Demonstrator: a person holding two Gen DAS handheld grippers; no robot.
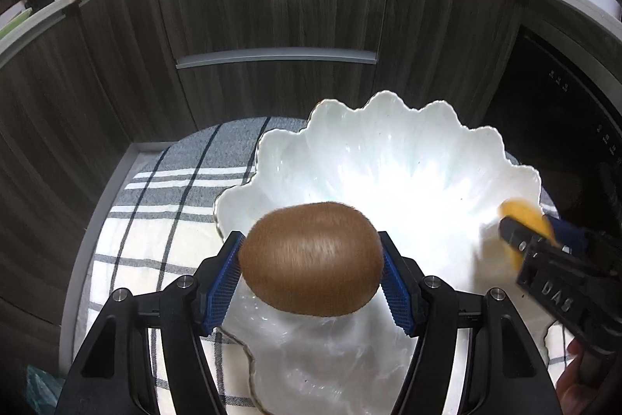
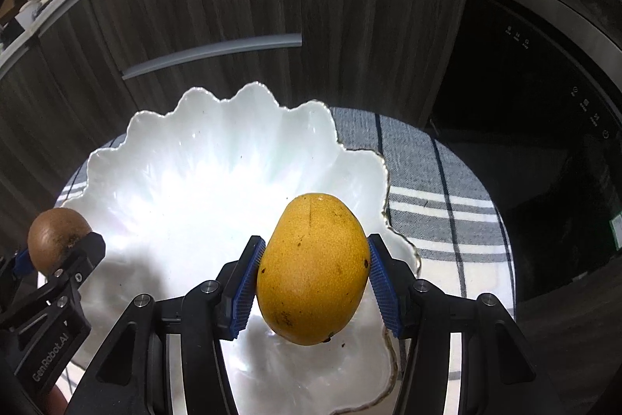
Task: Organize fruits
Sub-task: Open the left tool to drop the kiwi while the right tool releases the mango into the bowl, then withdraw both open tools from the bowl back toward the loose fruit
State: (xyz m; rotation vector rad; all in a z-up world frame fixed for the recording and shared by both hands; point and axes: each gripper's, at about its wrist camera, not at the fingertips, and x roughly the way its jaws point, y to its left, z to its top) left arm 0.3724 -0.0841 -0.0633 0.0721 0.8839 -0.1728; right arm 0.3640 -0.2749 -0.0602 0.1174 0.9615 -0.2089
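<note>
We see the left gripper [image 1: 311, 275] clamped on a brown kiwi [image 1: 311, 259], its blue pads [image 1: 223, 282] pressing both sides, the fruit held above the near left rim of the white scalloped bowl [image 1: 388, 142]. The right gripper [image 2: 313, 279] is closed on a yellow mango [image 2: 313, 271], held upright over the near right part of the bowl, blue pads against its flanks. The bowl holds no fruit that we can see. It sits on a grey-and-white plaid cloth [image 2: 439, 189], and beyond the bowl stand dark wood cabinets [image 1: 272, 6] with a pale handle
</note>
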